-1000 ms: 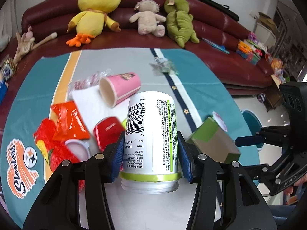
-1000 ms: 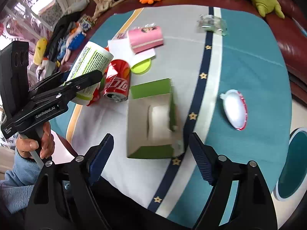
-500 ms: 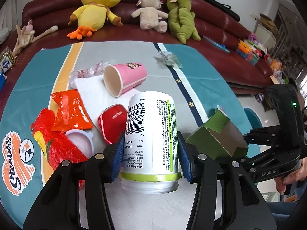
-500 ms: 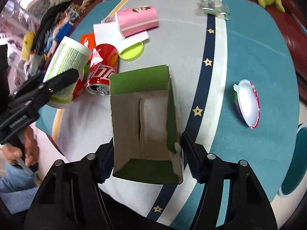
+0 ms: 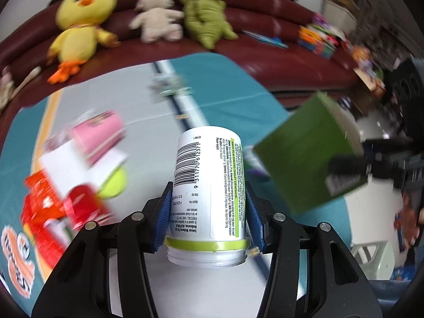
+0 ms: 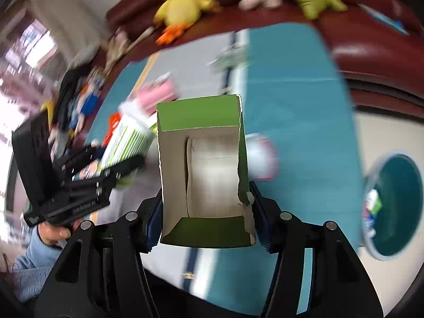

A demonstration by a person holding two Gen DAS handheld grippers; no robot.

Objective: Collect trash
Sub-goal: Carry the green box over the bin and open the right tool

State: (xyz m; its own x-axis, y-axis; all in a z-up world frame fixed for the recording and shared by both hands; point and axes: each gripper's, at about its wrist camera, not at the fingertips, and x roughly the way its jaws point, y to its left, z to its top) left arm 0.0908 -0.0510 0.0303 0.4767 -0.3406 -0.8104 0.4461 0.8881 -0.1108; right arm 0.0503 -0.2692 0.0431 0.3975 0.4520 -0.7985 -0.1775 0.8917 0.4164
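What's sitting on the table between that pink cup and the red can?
In the left wrist view, a white paper sheet and a lime-green round lid lie between the pink cup and the red can.

Left hand-held gripper (image 5: 208, 220) has the bottle (image 5: 209, 182) between its pads, mouth toward the camera, lifted over the bench (image 5: 233, 106); right of it the right hand-held gripper (image 6: 208, 221) carries the open carton (image 6: 204, 169) off the bench. On the bench left of the bottle: cup (image 5: 99, 135) on a paper sheet (image 5: 69, 164), can (image 5: 82, 206) and wrappers (image 5: 39, 206) nearer. Three plush toys (image 5: 159, 22) sit on the sofa (image 5: 265, 53) behind; a bin (image 6: 394, 206) stands right of the bench.
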